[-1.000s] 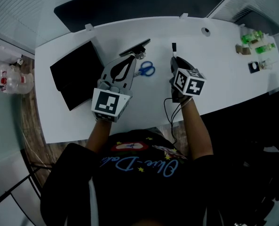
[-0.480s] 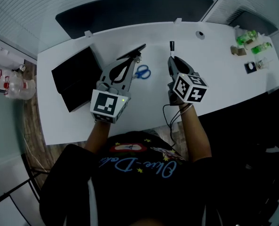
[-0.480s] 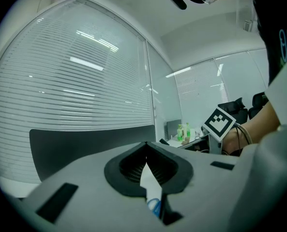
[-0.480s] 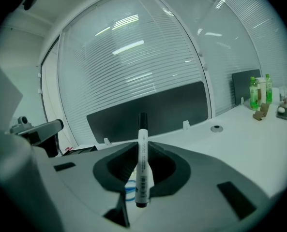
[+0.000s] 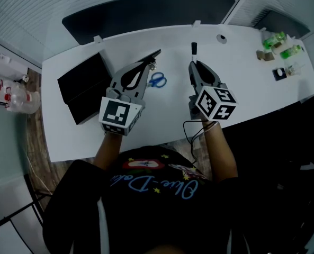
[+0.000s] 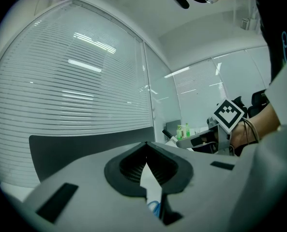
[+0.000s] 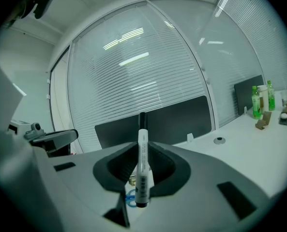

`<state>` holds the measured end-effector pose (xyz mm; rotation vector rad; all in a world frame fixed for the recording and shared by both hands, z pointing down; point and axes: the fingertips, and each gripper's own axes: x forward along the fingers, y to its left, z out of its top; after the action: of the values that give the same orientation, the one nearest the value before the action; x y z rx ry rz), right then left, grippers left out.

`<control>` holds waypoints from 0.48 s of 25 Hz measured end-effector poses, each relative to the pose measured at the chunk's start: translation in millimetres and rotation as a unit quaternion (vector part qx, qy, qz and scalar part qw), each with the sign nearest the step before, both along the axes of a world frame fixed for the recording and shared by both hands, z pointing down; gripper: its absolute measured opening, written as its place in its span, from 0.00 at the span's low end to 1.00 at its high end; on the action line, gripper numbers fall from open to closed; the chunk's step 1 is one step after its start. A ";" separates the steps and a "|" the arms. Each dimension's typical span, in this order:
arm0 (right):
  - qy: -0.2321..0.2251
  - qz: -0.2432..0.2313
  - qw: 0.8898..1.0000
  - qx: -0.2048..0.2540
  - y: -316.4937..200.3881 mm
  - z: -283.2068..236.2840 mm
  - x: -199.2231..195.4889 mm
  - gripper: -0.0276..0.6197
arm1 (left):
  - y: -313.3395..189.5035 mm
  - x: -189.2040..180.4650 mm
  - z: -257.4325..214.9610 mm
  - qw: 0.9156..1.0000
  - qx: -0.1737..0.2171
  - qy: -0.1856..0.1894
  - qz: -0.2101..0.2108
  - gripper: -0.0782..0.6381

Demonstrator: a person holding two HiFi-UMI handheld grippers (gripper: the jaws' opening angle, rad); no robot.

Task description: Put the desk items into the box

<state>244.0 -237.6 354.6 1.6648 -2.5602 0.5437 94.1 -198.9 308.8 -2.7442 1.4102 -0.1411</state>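
Observation:
My right gripper is shut on a white marker with a black cap, held above the white desk. In the right gripper view the marker stands upright between the jaws, cap up. My left gripper hovers beside it with its tips touching, and I see nothing between them in its own view. Blue-handled scissors lie on the desk between the two grippers. A black flat item shows at the left gripper's tips; whether it is held is unclear. The black box lies at the desk's left.
Green bottles and small items stand at the desk's far right. A round cable hole is near the back edge, with a dark partition behind it. A cable hangs from my right hand.
My right gripper has risen with the marker, its marker cube now larger and closer to the camera. The left gripper lifted slightly. The scissors and box stayed put.

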 end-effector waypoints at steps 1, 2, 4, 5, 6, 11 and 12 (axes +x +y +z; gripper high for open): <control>-0.003 -0.001 1.000 0.004 1.1 -3.2 0.3 0.15 | 0.2 0.5 -0.5 1.000 0.000 -0.001 0.001 0.12; -0.006 -0.002 1.000 0.008 2.4 -6.2 0.3 0.15 | 0.5 1.2 -0.6 1.000 0.001 -0.001 0.001 0.12; -0.013 -0.005 1.000 0.015 5.7 -11.0 -0.2 0.15 | 1.7 3.0 -1.8 1.000 0.002 -0.002 0.003 0.12; -0.015 -0.006 1.000 0.018 7.4 -13.1 -0.5 0.15 | 2.4 3.7 -2.4 1.000 0.002 -0.003 0.003 0.12; -0.017 -0.008 1.000 0.021 8.9 -15.0 -0.7 0.15 | 3.0 4.0 -2.5 1.000 0.002 -0.004 0.003 0.12; -0.023 -0.011 0.999 0.028 12.6 -21.4 0.1 0.15 | 2.4 2.7 -6.0 1.000 0.000 0.006 -0.002 0.12; -0.024 -0.011 0.999 0.029 13.5 -21.9 0.6 0.15 | 2.3 2.6 -6.7 1.000 0.001 0.011 -0.003 0.12</control>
<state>244.6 -224.1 332.7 1.6575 -2.6488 0.5196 96.7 -196.6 302.1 -2.7493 1.4229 -0.1112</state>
